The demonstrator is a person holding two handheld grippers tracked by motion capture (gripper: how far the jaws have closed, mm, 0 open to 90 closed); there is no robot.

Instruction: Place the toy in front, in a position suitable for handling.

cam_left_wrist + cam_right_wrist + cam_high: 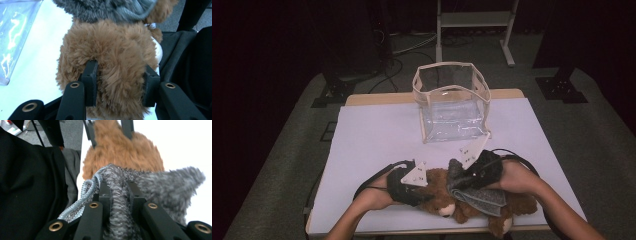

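Left gripper (424, 187): jaws clamped on brown plush teddy bear (110, 62), near table edge | Right gripper (457, 177): jaws pinching grey fuzzy cloth (150, 182) draped over bear | Far: clear plastic bag (452, 102) upright on white table (372, 135).

Both forearms reach in low. The left claw (424, 192) is clamped tight, jaws pinching fur; the right claw (457, 175) is likewise closed, angled toward the left one.
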